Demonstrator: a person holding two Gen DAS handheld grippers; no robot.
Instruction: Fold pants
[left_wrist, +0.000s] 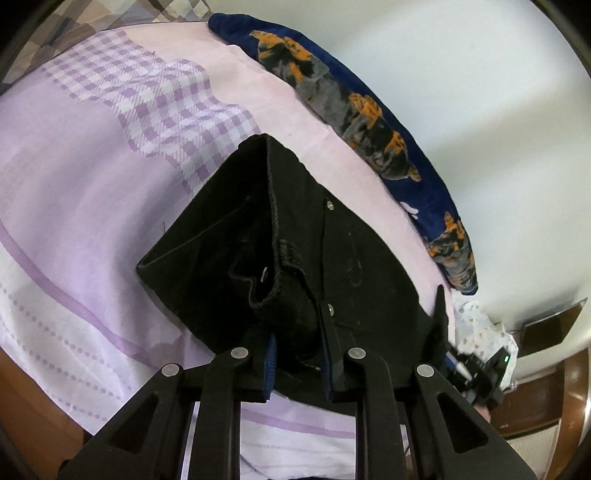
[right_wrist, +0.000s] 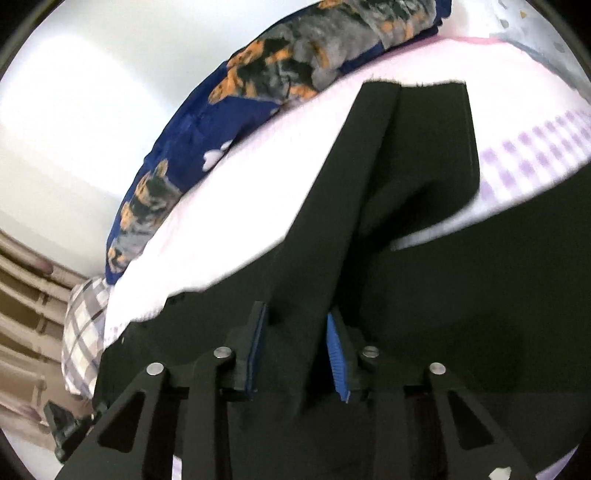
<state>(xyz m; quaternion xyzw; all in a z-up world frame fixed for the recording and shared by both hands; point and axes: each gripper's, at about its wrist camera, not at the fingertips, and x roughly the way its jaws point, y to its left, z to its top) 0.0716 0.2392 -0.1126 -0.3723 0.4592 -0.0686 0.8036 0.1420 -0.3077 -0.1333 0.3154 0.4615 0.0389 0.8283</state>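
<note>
Black pants (left_wrist: 258, 236) lie on a bed with a pink and lilac checked sheet (left_wrist: 92, 166). In the left wrist view my left gripper (left_wrist: 297, 363) is shut on the waistband end, with its rivets and open fly showing. In the right wrist view my right gripper (right_wrist: 299, 354) is shut on a fold of the pants (right_wrist: 406, 166), whose leg ends reach toward the far side of the bed. The right gripper also shows at the right edge of the left wrist view (left_wrist: 476, 369), close beside the pants.
A dark blue blanket with orange and grey dog prints (left_wrist: 369, 122) lies along the far edge of the bed against a white wall. A checked pillow (right_wrist: 81, 332) sits at the bed's end. Wooden furniture (left_wrist: 535, 398) stands beside the bed.
</note>
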